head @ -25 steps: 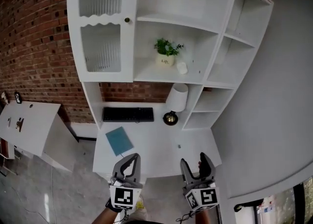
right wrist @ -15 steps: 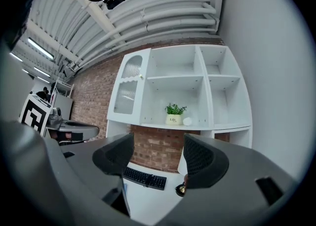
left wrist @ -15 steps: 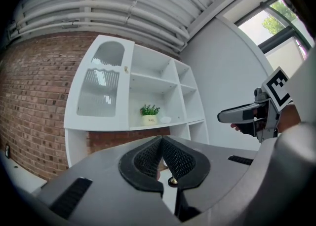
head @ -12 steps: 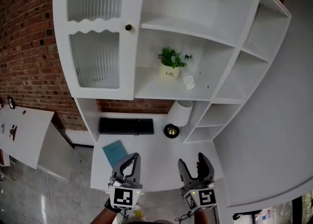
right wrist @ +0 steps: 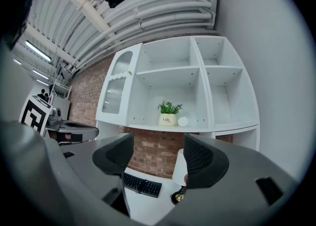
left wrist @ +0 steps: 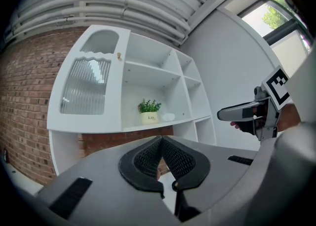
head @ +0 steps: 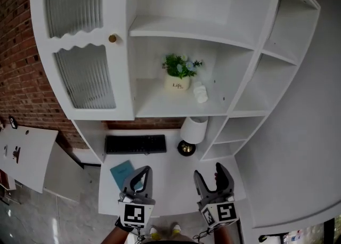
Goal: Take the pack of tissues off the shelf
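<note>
Plainly, the left gripper [head: 141, 174] is out of this: its own view shows the jaws pressed together at the tips with nothing between them, and it hangs low over the desk [head: 165, 169]. From it, the pack of tissues [head: 200, 92] lies well ahead, higher up and off to its right.

Ahead of the gap between the two grippers, on the middle shelf [head: 154, 104], stands a small potted plant [head: 177, 75]. The pack sits just beside the pot, on the side towards the right gripper; whether the two touch is hard to tell.

The pack looks like a small, pale, soft-edged bundle, white against white boards. In the head view its longer side seems to run from the back of the shelf to its front edge, though it is too small to be sure.

The right gripper [head: 209, 176] has its jaws wide apart and holds nothing. The pack lies almost straight ahead of it and above, well apart, just over the inner edge of its right jaw in its own view. It is likely the nearer tool, needing a long reach forward and up.
</note>
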`<state>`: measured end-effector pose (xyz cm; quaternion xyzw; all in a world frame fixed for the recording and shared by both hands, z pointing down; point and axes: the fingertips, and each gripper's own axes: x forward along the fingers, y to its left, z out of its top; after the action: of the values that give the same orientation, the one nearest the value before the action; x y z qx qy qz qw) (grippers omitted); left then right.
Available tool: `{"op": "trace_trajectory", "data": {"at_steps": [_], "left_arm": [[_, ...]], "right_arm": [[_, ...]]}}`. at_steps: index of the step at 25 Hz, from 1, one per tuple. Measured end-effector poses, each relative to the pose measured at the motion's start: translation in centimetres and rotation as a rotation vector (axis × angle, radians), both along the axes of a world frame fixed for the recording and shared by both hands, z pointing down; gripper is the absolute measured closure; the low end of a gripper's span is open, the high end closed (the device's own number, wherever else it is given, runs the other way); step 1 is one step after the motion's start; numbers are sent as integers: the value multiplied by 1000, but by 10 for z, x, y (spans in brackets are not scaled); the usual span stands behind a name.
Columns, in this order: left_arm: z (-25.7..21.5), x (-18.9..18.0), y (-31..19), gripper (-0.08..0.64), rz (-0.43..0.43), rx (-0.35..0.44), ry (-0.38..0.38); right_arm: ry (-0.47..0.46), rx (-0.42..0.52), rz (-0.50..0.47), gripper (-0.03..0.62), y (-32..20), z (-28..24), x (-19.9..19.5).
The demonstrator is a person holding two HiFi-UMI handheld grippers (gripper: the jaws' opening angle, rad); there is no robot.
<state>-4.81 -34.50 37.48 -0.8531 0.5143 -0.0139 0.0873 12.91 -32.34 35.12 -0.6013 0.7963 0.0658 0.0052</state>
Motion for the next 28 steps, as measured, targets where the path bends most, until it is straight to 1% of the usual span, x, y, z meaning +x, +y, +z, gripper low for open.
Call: {"op": "trace_trajectory", "data": {"at_steps": [2, 5, 8, 12, 16, 24, 28], "left_arm": [[-6, 8, -8, 541, -6, 7, 27], [-7, 13, -24, 541, -23, -2, 30], [-10, 17, -45, 541, -40, 0, 5], [-22, 29, -72, 541, -34, 21, -5], [-27, 42, -96, 541, -22, 21, -15], [-52, 64, -134, 541, -5, 49, -40], [-63, 69, -152, 541, -8, 55, -37]], "right_arm": [[2, 1, -5, 295, -12, -4, 8], [6, 8, -7, 295, -30, -11, 17], [14, 0, -13, 295, -49, -14, 24], [17, -17, -24, 295, -79, -13, 32], [23, -43, -31, 293, -115, -13, 35], [62, -16, -15, 295, -177, -52, 40], [41, -66, -18, 295, -208, -57, 40]]}}
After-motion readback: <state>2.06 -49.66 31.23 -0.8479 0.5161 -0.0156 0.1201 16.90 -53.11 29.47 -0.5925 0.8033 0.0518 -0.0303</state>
